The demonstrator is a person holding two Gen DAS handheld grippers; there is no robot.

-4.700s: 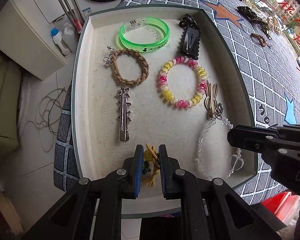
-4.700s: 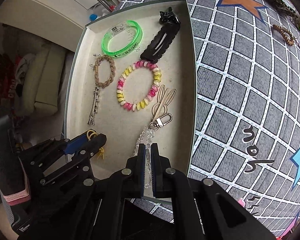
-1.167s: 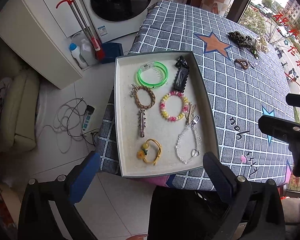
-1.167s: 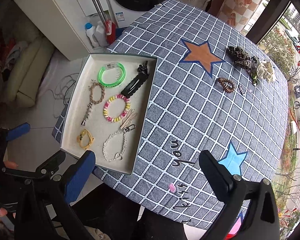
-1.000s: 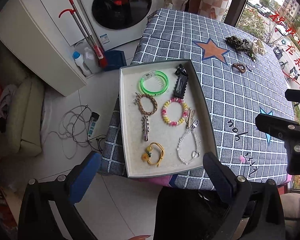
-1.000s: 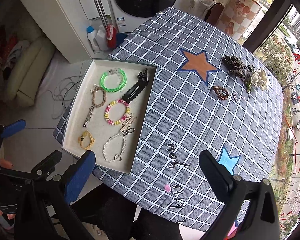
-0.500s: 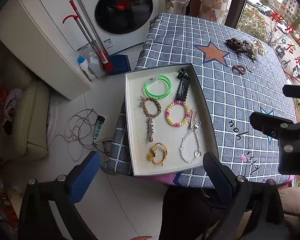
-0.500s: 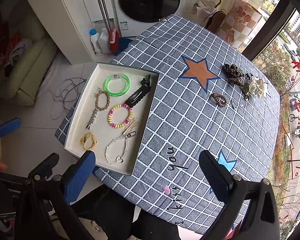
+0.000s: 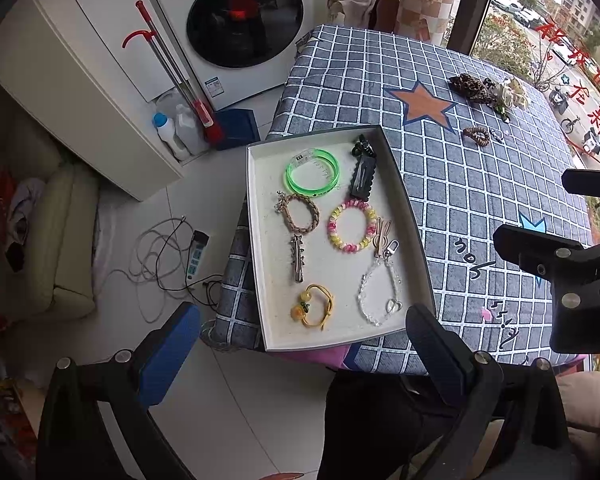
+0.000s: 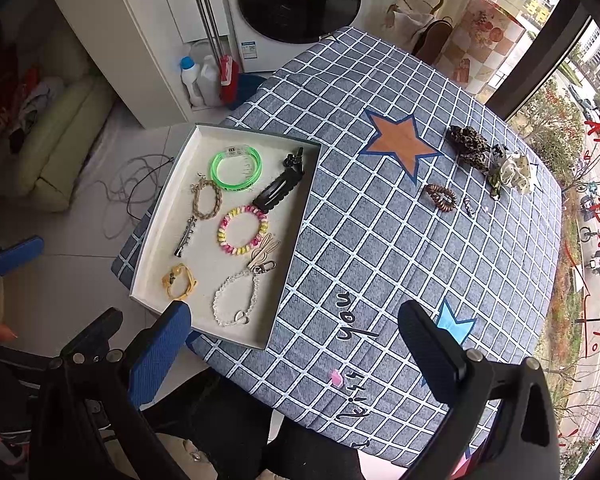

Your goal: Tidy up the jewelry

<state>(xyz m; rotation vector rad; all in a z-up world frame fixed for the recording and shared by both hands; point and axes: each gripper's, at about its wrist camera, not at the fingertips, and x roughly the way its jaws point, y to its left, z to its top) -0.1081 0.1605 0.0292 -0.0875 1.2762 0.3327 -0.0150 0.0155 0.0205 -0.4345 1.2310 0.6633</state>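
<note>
A shallow cream-lined tray point(image 9: 256, 216) sits at the tabletop point(image 9: 480, 184) edge, holding a green bangle point(image 9: 312, 171), black hair clip point(image 9: 363, 172), braided tan bracelet point(image 9: 300, 213), silver clip point(image 9: 298, 258), pink-and-yellow coil band point(image 9: 351, 227), yellow hair tie point(image 9: 314, 307) and clear bead chain point(image 9: 380, 290), all flat and mostly apart; a brown coil band point(image 10: 441, 197), leopard scrunchie point(image 10: 470, 142) and pale scrunchie point(image 10: 516, 172) lie far across the cloth.

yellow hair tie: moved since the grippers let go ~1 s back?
No. The yellow hair tie lies in the tray's near-left corner, just below the silver clip, as before.
</note>
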